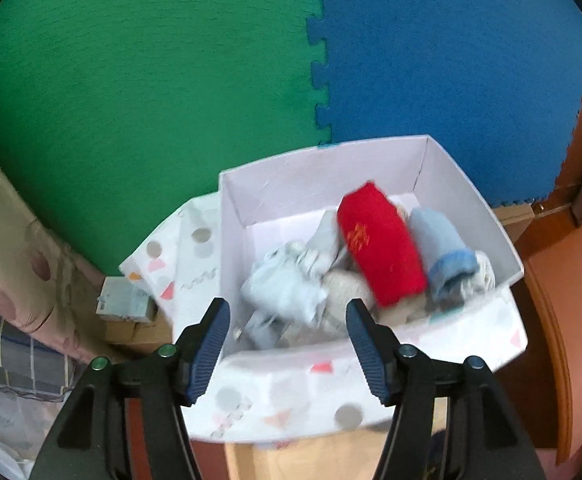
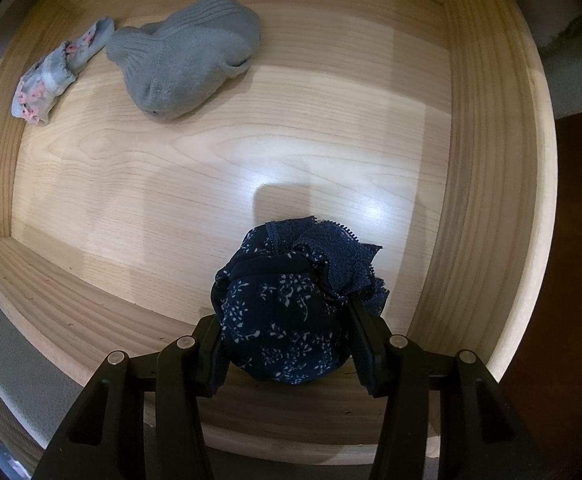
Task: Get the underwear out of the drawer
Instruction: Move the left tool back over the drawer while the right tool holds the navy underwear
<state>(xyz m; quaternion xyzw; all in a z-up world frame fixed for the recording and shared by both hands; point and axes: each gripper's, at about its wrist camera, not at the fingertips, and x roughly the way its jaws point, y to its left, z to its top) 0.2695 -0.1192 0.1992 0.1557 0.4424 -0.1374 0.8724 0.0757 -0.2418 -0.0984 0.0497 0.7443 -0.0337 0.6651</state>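
Your right gripper (image 2: 285, 338) points down into the wooden drawer (image 2: 491, 160), its fingers clamped on one bundle of dark blue floral underwear (image 2: 287, 312) near the drawer's front edge. Two more items lie at the drawer's back left corner: one grey sock (image 2: 187, 68) and one small pale floral piece (image 2: 51, 80), just beside each other. Your left gripper (image 1: 287, 344) hangs with fingers wide and empty over one white box (image 1: 323, 172) holding several rolled garments, among them one red roll (image 1: 379, 248).
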